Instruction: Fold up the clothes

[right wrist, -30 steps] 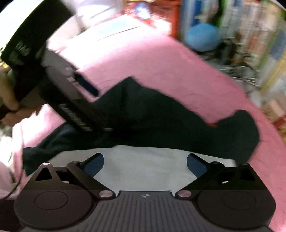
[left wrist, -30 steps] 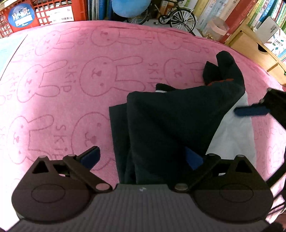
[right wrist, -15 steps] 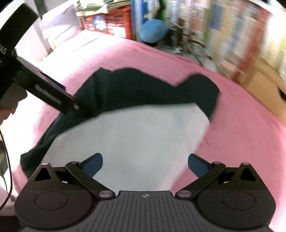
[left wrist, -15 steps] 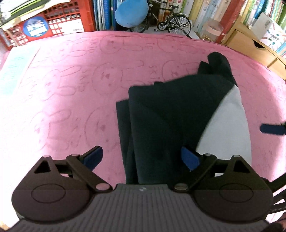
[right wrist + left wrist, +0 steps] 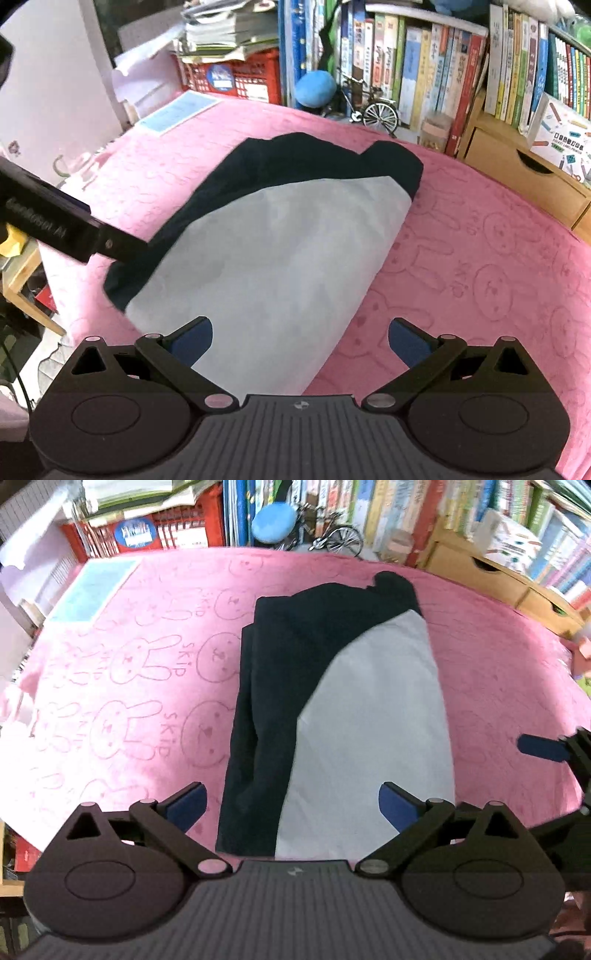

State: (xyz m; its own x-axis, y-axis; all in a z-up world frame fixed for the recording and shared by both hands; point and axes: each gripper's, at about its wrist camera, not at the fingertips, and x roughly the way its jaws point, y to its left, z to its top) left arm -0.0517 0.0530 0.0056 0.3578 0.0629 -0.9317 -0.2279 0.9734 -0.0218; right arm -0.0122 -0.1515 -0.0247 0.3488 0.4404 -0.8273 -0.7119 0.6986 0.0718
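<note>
Your left gripper (image 5: 291,805) hangs above the near end of the folded garment (image 5: 332,709) with its jaws opening to their widest; the cloth lies below the gap, but neither blue pad presses on it. Your right gripper (image 5: 300,339) is spread just as wide and holds nothing, its left pad over the garment's near edge and its right pad over bare blanket. The garment, dark navy with a large pale grey panel, lies folded into a long narrow shape on the pink rabbit-print blanket (image 5: 129,686), running from the near edge toward the far side, the navy part along its left and far end, the grey panel on the right. In the left wrist view a blue fingertip (image 5: 541,747) of your right gripper shows at the right edge, well apart from the cloth. A pale blue sheet (image 5: 179,110) lies on the far left corner of the blanket. Beyond the far edge stand a red crate (image 5: 236,75), a blue plush ball (image 5: 314,88), a miniature bicycle (image 5: 373,107), rows of books (image 5: 424,66) and a wooden drawer unit (image 5: 517,166).
</note>
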